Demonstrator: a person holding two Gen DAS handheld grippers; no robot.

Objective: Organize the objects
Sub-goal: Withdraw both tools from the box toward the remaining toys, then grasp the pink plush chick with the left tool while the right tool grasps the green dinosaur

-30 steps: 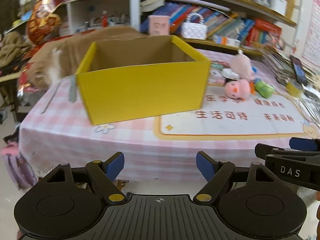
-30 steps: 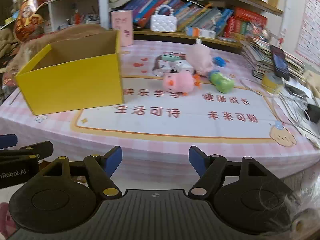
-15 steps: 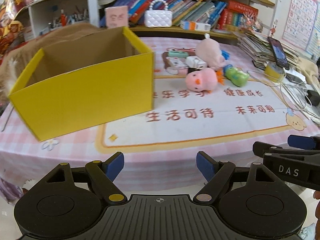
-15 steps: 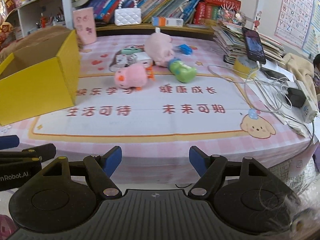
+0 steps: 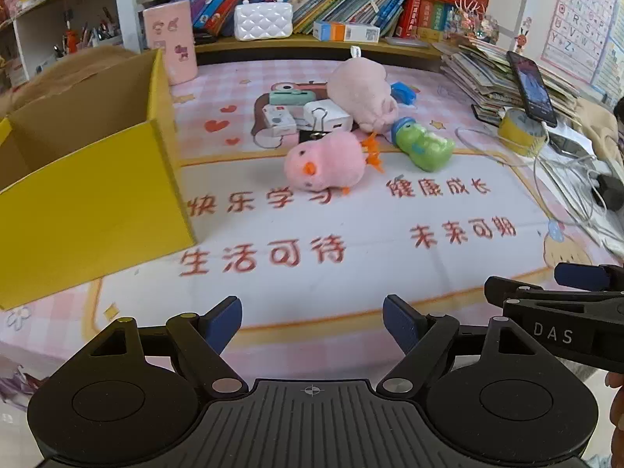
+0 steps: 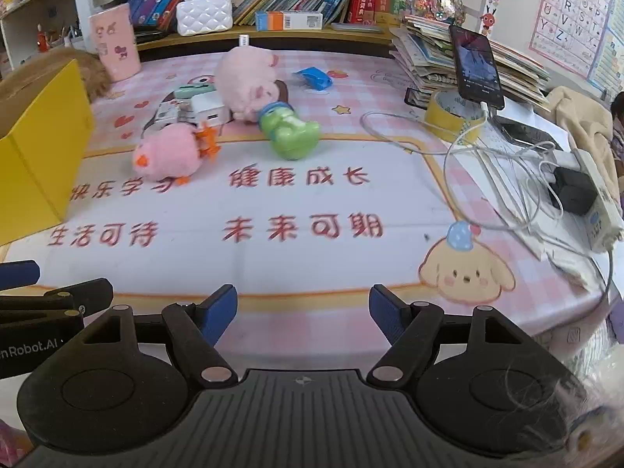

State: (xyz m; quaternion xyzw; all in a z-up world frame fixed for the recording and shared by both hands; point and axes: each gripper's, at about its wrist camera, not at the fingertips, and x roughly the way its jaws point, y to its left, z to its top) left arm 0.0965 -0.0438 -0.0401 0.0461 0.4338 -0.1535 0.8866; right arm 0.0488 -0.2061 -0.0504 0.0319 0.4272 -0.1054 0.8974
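Note:
An open yellow cardboard box point(image 5: 89, 202) point(image 6: 43, 144) stands on the table's left. Beyond the mat's lettering lie a pink chick plush point(image 5: 325, 165) point(image 6: 169, 154), a larger pink pig plush point(image 5: 360, 91) point(image 6: 245, 82), a green dinosaur toy point(image 5: 423, 148) point(image 6: 290, 134), small white boxes with a binder clip point(image 5: 321, 117) and a blue toy point(image 6: 314, 77). My left gripper point(image 5: 312, 318) hangs open over the near table edge, nothing between its fingers. My right gripper point(image 6: 302, 306) is open too, beside it on the right, also empty.
Book stacks with a phone point(image 6: 475, 66), a tape roll point(image 6: 454, 113), white cables and a power strip point(image 6: 585, 191) crowd the right side. A pink cup point(image 5: 169, 41) and a white handbag point(image 5: 263, 19) stand by the bookshelf at the back.
Both grippers have swung rightward and come closer over the table edge. The yellow box has slid to the left of both views and the toys now sit nearer the centre. Jaws unchanged.

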